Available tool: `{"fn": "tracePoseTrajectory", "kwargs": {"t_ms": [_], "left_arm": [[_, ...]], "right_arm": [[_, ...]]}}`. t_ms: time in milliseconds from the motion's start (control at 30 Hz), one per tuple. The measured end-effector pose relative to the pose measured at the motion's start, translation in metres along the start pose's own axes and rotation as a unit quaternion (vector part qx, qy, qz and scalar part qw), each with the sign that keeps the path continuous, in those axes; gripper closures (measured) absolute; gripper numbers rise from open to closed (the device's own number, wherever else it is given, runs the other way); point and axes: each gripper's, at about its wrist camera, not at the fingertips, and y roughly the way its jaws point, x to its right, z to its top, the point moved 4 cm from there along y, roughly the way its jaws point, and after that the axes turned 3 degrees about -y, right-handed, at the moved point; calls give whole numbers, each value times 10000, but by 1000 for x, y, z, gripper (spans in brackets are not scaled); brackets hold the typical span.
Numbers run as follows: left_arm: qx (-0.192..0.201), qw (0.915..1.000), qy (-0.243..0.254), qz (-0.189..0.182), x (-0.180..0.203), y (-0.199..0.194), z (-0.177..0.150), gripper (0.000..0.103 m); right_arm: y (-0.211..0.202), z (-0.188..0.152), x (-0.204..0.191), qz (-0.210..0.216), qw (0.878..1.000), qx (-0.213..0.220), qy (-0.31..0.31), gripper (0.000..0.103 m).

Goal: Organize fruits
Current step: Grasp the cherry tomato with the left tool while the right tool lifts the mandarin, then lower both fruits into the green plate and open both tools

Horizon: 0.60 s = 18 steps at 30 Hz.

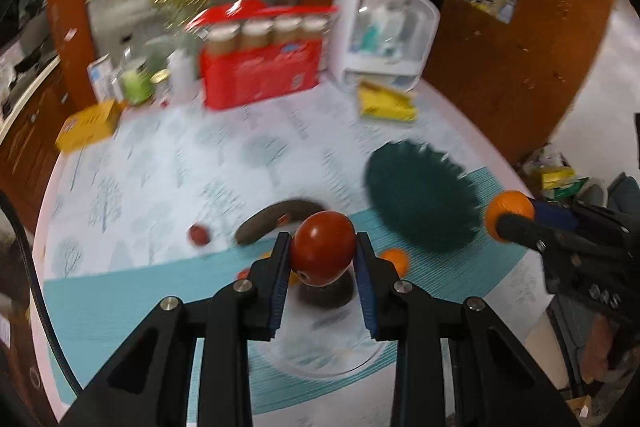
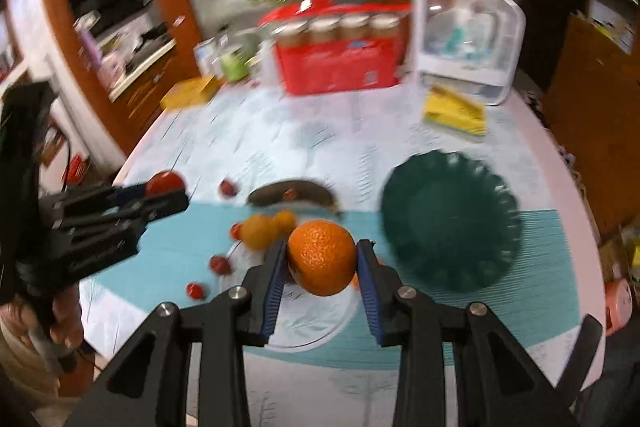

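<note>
The left gripper (image 1: 323, 251) pinches a glossy red tomato (image 1: 323, 253) above the clear glass plate (image 2: 320, 323) on the bench (image 2: 280, 131). The right gripper (image 2: 322, 259) pinches a pebbled orange (image 2: 322, 257) over the same plate. Beyond the plate lies a dark, overripe banana (image 2: 294, 197); a scalloped green bowl (image 2: 448, 223) sits to its right.
</note>
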Motion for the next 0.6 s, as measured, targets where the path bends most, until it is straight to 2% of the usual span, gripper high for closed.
{"fn": "tracePoseTrajectory", "kwargs": {"t_ms": [133,267,467,600], "left_arm": [[48,9999,108,-112,50,12,23,74],[4,10000,90,5,90,39,40,74],[-288,9993,-155,205,138,112,51,74],[-597,9971,-379,295,155,162,45,74]], "right_arm": [[-6,12,41,-221,9994,173,187,68],[-1,19,83,-163,9992,183,300,68],[31,16,140,77,9996,-169,226,68],[69,6,172,171,9985,-518,109,68]]}}
